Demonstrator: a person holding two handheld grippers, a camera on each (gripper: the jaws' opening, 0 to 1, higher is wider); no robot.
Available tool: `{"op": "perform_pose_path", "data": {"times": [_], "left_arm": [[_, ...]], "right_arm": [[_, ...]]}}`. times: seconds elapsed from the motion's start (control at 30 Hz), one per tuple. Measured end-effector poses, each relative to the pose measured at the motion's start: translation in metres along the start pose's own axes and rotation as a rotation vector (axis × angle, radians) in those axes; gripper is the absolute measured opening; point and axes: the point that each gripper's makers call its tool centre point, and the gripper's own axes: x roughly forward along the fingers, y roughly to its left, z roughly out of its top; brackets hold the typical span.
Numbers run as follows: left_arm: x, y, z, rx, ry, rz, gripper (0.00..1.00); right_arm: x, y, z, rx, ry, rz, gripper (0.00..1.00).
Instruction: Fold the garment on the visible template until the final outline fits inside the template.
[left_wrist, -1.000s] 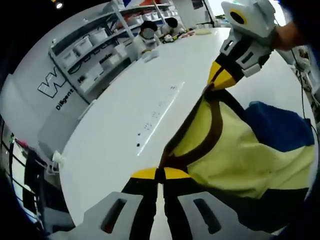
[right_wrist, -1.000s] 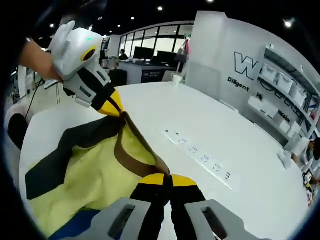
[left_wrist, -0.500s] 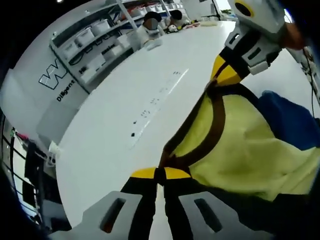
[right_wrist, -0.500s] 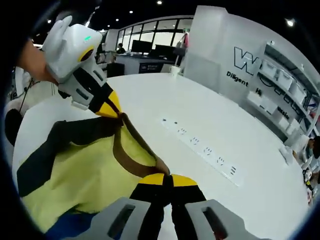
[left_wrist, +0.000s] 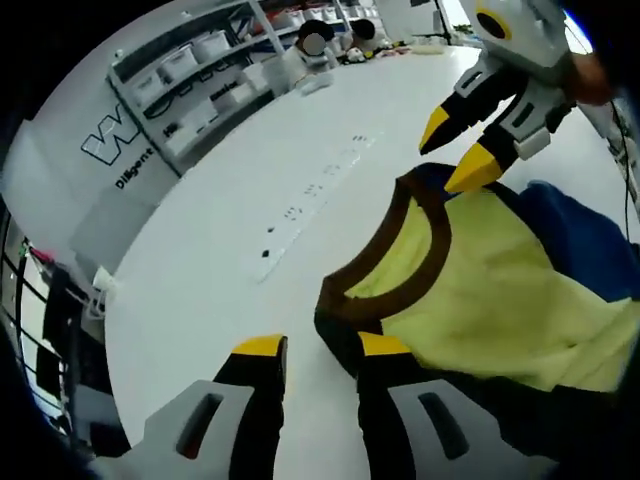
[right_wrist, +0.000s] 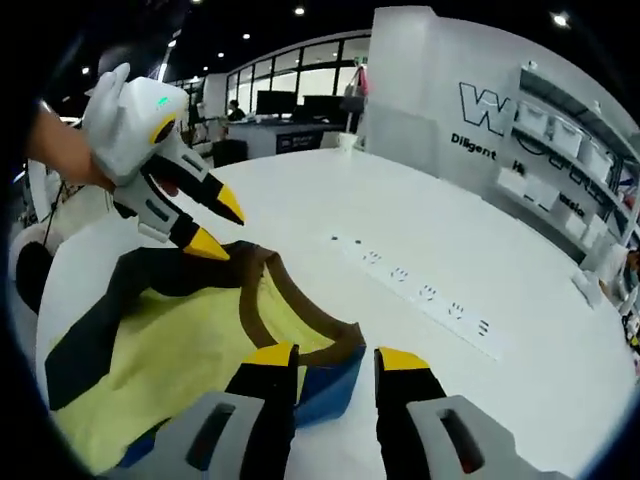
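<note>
**Yellow garment let go at the collar**

Yellow cloth garment with brown collar and blue panels (left_wrist: 480, 300) lies on the white table (left_wrist: 230, 250). The left hand-held gripper (left_wrist: 322, 350) and right hand-held gripper (right_wrist: 336, 358) stand open beside the collar, apparently releasing it to lie flat.

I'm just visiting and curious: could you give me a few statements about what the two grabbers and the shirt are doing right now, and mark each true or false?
1. Both grippers, left gripper and right gripper, are open. True.
2. The garment lies on a white table. True.
3. The collar is red. False: it is brown.
4. The garment is mostly green. False: mostly pale yellow, with blue and dark parts.
5. Shelves stand behind the table. True.
</note>
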Motion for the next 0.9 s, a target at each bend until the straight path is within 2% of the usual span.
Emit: {"op": "perform_pose_path", "data": {"times": [0.27,0.3,0.4,0.47,0.6,0.7,0.77,0.8,0.9], "left_arm": [[-0.013,-0.012,-0.003,-0.080,-0.025,-0.053,0.36],[-0.015,-0.015,-0.002,-0.076,-0.037,-0.067,0.37],[-0.021,-0.023,-0.003,-0.095,-0.054,-0.119,0.38],[-0.022,-0.023,-0.004,-0.097,-0.049,-0.124,0.40],[-0.026,-0.029,-0.005,-0.133,-0.054,-0.157,0.42],[-0.029,-0.040,-0.009,-0.167,-0.038,-0.201,0.41],[-0.031,-0.047,-0.012,-0.162,-0.034,-0.232,0.38],[-0.031,-0.051,-0.014,-0.152,-0.031,-0.244,0.37],[-0.032,-0.057,-0.019,-0.144,-0.017,-0.257,0.37]], "right_arm": [[-0.013,0.008,-0.013,0.037,0.003,0.056,0.36],[-0.017,0.011,-0.016,0.017,0.009,0.077,0.37],[-0.023,0.019,-0.022,0.030,0.022,0.126,0.38],[-0.026,0.021,-0.028,0.038,0.039,0.146,0.38],[-0.031,0.027,-0.040,0.054,0.065,0.159,0.38],[-0.033,0.031,-0.048,0.104,0.081,0.162,0.34],[-0.038,0.035,-0.059,0.060,0.124,0.179,0.29],[-0.039,0.037,-0.060,0.039,0.117,0.190,0.26],[-0.042,0.041,-0.063,0.043,0.119,0.199,0.30]]}}
